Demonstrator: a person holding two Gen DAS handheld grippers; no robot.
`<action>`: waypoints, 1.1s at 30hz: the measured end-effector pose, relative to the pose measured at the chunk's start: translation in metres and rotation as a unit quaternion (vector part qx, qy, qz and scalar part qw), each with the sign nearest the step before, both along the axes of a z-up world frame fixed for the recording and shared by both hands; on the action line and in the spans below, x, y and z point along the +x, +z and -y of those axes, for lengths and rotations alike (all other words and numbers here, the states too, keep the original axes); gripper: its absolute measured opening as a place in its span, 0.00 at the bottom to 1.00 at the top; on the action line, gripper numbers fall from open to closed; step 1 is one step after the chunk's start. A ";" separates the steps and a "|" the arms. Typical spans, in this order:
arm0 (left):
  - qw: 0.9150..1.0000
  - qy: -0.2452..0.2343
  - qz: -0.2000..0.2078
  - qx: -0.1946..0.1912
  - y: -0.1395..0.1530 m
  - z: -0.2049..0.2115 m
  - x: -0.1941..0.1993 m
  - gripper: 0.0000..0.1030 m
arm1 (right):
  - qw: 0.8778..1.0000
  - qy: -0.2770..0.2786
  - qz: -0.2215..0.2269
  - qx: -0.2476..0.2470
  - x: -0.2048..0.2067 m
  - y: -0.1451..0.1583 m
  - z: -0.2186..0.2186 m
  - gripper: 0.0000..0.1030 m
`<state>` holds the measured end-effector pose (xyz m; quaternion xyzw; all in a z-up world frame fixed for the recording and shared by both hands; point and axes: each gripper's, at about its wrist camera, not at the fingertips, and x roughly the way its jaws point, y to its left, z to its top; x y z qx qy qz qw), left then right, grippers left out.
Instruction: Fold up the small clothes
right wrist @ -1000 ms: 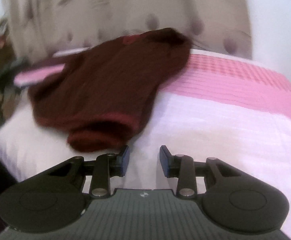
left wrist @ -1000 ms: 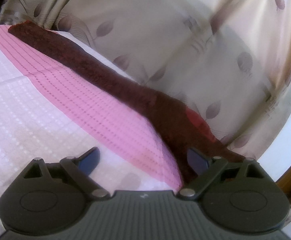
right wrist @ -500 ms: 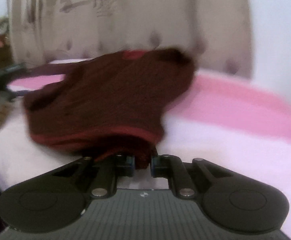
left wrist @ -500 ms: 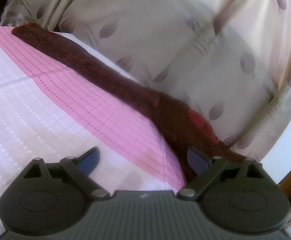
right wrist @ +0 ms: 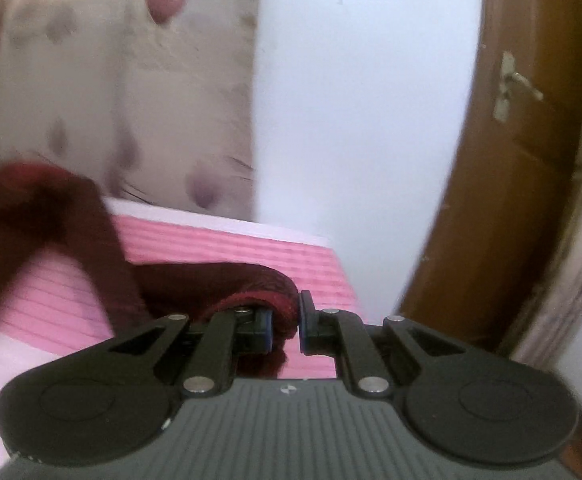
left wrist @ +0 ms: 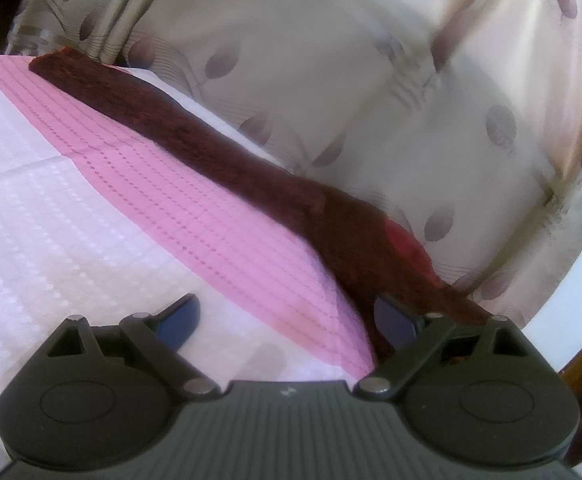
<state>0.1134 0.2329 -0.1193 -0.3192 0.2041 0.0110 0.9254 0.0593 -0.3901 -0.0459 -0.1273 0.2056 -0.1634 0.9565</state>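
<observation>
A small dark maroon knitted garment (left wrist: 251, 176) with red trim lies stretched along the far edge of the pink-and-white bed cover (left wrist: 91, 240). My left gripper (left wrist: 287, 312) stands open low over the cover, its right finger beside the garment's near end, with only cover between the fingers. In the right wrist view my right gripper (right wrist: 285, 326) is shut on the garment's (right wrist: 211, 280) red-trimmed hem, a bunched fold pinched between the pads. The rest of the cloth trails off to the left, blurred.
A beige leaf-patterned curtain (left wrist: 331, 80) hangs right behind the bed. In the right wrist view a pale wall (right wrist: 351, 120) and a brown wooden door (right wrist: 511, 200) with a handle stand to the right, just past the bed cover's (right wrist: 231, 240) corner.
My right gripper shut on the garment's hem, then swung right with it towards the bed's corner and the door. The left gripper kept still and open.
</observation>
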 end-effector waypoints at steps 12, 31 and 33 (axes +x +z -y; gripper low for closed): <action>1.000 0.002 -0.003 0.003 0.001 0.003 0.001 0.94 | 0.933 -0.040 0.031 0.355 -0.040 -0.028 0.081 0.59; 1.000 0.007 -0.013 0.017 0.002 0.008 0.004 0.94 | 0.915 0.008 0.207 0.347 0.090 0.099 0.107 0.16; 1.000 0.008 -0.014 0.018 0.002 0.009 0.005 0.94 | 0.910 0.005 0.246 0.334 0.104 0.124 0.118 0.16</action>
